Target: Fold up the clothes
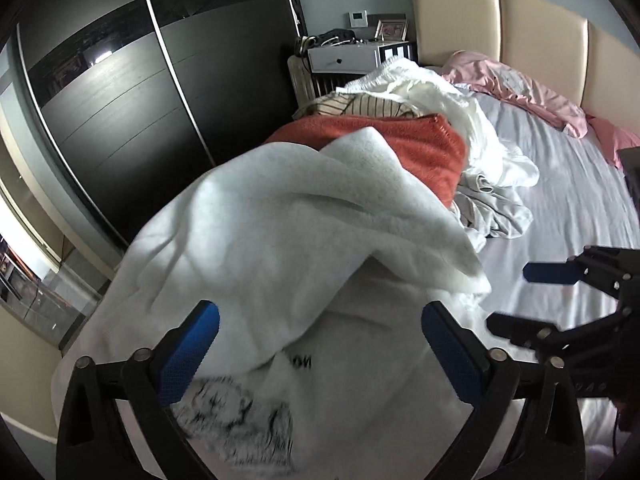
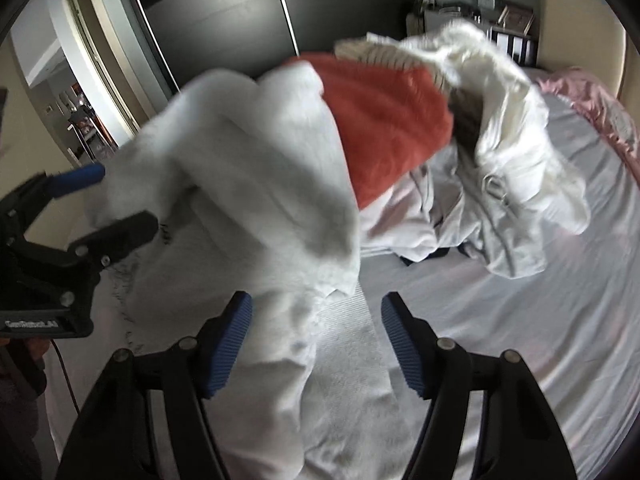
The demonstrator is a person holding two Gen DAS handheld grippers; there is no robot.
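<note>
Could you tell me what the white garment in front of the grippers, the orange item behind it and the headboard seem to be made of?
White garment: thick, fleecy knit by the look, matt, with soft rounded folds and a dark print.
Orange item: probably knit or terry; a nubby, matt surface.
Headboard: padded panels in smooth beige, leather-like covering with a faint sheen; real or imitation cannot be told.

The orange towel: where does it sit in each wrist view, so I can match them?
Left wrist: orange towel lies upper centre, behind the white garment.
Right wrist: orange towel lies upper centre, right of the white garment.
Shared landmark: the dark wardrobe behind the pile.
</note>
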